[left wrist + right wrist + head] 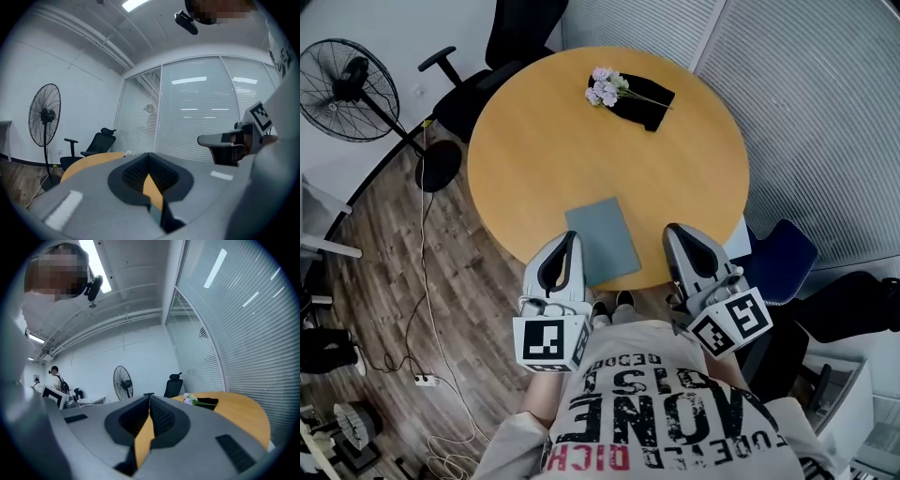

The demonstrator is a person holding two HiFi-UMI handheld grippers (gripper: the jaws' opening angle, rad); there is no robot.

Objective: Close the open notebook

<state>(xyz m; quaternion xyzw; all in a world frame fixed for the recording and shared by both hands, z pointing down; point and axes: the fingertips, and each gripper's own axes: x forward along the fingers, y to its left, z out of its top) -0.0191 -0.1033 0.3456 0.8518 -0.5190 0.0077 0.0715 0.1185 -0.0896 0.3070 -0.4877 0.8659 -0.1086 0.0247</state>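
- Table [553, 141]: round, wood top, fills the mid of the head view.
- Person: stands at table's near edge; printed shirt [666, 403] at the bottom of the head view.
- Chair [502, 47]: black office type, at table's far-left side, just beside the rim.
- Fan [347, 80]: black, on a stand, on the floor well left of table.
- Blue seat [783, 258]: right of table, near its near-right rim.
- L gripper [574, 234]: at table's near edge, tip just left of the notebook. In its own view [149, 154] the jaws are closed tight w/ nothing between them.
- R gripper [673, 228]: also at table's near edge, right of the notebook w/ a gap of bare wood between. In its own view [150, 395] the jaw tips meet, nothing held.
- Notebook [602, 240]: grey cover up, already closed, flat on table at its near edge, between the 2 grippers, nearer the L one.
- Black cloth [645, 101]: on table's far side, well apart from notebook.
- Flowers [605, 87]: pale purple bunch, lying on the cloth's left end, stems across it.
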